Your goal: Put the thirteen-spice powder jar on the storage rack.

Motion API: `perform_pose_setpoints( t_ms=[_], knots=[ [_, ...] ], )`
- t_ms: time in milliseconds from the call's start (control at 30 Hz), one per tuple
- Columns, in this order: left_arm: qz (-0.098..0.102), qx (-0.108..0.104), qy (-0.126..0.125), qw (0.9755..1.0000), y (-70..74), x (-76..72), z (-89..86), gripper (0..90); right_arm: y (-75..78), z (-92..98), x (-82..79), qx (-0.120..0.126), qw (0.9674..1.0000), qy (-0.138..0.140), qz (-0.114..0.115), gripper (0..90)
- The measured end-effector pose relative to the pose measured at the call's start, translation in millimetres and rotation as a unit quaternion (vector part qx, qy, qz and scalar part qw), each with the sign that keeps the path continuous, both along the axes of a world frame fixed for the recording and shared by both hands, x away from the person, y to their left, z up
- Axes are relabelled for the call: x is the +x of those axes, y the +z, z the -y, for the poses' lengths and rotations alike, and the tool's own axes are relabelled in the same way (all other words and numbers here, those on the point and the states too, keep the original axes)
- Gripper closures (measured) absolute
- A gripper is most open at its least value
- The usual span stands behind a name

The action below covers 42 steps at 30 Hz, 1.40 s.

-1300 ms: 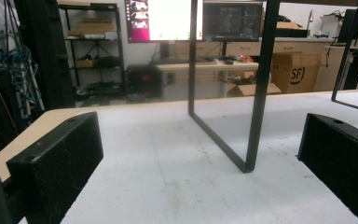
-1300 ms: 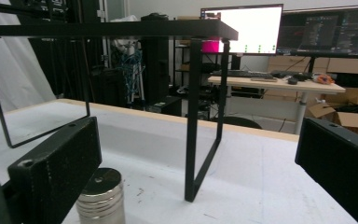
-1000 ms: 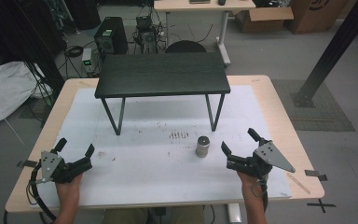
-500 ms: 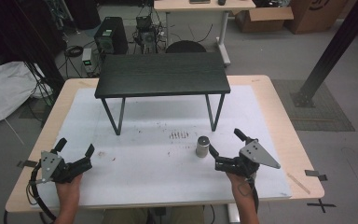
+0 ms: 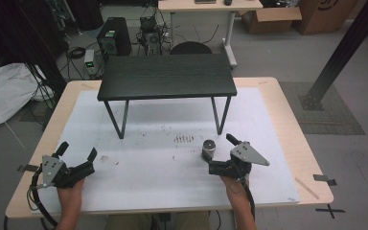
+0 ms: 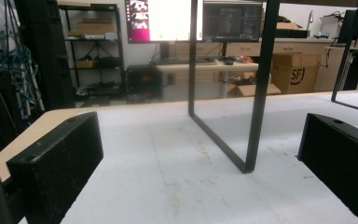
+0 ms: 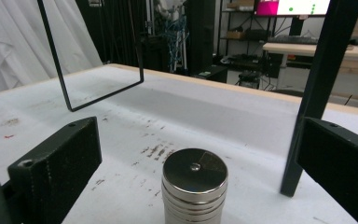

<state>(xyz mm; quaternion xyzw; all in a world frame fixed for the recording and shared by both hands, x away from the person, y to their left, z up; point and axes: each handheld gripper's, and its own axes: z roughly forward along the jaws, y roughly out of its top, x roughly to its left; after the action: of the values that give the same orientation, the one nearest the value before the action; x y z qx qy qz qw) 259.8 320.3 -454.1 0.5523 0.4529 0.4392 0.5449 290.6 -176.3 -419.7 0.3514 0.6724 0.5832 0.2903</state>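
Jaws of the right gripper (image 5: 217,154) stand wide open around the metal cylinder (image 5: 209,148), not touching it; the left gripper (image 5: 78,158) rests low on the counter (image 5: 163,182), jaws also wide open, empty.

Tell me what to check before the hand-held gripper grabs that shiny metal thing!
1. Right hand-held gripper open: ok, its jaws stand wide apart.
2. Stack of metal discs between the jaws: ok, it sits about midway in the right gripper view.
3. Stack upright on the white mat: ok.
4. Jaws touching the stack: not yet, gaps show on both sides.
5. Black stand leg out of the way: cannot tell, it stands close by the far jaw.
6. Left hand-held gripper out of the way: ok, open at the mat's other end.
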Motion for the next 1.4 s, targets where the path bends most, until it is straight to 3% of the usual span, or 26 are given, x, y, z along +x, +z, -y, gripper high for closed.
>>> perform_pose_setpoints(
  t_ms=[567,1033,1400],
  knots=[
    [0.000,0.000,0.000,1.0000,0.0,0.0,0.0,0.4,-18.6,-13.1,13.5,-0.014,0.9988,-0.008,-0.047,1.3],
    [0.000,0.000,0.000,1.0000,0.0,0.1,0.0,0.4,-27.1,-15.3,17.6,-0.015,0.9976,-0.016,-0.065,3.0],
    [0.000,-0.002,0.000,1.0000,-0.1,-0.1,0.0,0.4,-27.2,-15.0,21.3,-0.016,0.9964,-0.016,-0.081,11.9]
  ],
)
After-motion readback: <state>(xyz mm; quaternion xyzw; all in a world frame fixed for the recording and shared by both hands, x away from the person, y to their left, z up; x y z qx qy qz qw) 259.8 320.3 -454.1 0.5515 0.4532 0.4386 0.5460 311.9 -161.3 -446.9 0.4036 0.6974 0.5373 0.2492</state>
